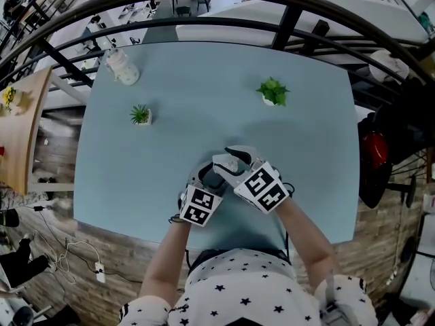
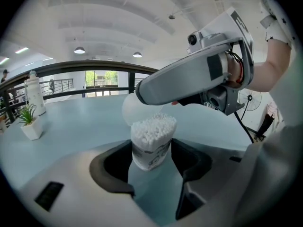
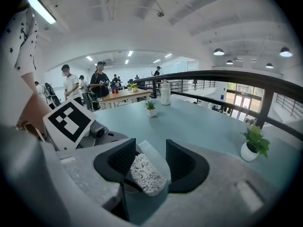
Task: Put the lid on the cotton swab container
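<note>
A clear cotton swab container (image 2: 150, 148), packed with white swabs, stands upright between the jaws of my left gripper (image 2: 151, 159), which is shut on it. My right gripper (image 3: 150, 161) is shut on the clear round lid (image 3: 152, 156) and holds it tilted just above and against the swab tops (image 3: 144, 174). From the left gripper view the lid (image 2: 129, 109) shows behind the swabs, under the right gripper's grey body (image 2: 189, 77). In the head view both grippers (image 1: 207, 180) (image 1: 232, 163) meet near the table's front edge; the container is hidden there.
On the pale blue table (image 1: 204, 100) stand a small potted plant (image 1: 141, 115) at the left, another (image 1: 272, 92) at the right, and a white bottle (image 1: 122, 66) at the far left corner. A black railing (image 1: 285, 19) runs behind. Several people stand by a wooden table (image 3: 118, 94).
</note>
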### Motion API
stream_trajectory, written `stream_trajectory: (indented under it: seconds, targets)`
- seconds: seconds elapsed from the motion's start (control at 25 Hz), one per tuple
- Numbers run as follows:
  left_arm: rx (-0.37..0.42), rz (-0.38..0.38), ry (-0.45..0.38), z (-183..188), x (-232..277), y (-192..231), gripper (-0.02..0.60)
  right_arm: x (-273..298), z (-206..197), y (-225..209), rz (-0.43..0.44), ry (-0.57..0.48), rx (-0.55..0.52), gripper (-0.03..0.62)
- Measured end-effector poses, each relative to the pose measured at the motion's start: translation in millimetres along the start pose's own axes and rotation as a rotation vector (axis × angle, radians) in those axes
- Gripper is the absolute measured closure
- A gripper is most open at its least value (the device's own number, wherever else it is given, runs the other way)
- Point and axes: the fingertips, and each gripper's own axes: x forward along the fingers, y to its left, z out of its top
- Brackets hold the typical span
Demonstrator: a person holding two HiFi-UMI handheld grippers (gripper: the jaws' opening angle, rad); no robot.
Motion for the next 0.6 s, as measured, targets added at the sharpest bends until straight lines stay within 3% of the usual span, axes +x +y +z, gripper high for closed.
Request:
stream_trajectory:
  seconds: [0.6]
  targets:
    - [0.003, 0.009, 0.012, -2, 1, 0, 0.327, -6, -18, 20, 0.021, 0.014, 0.023, 0.41]
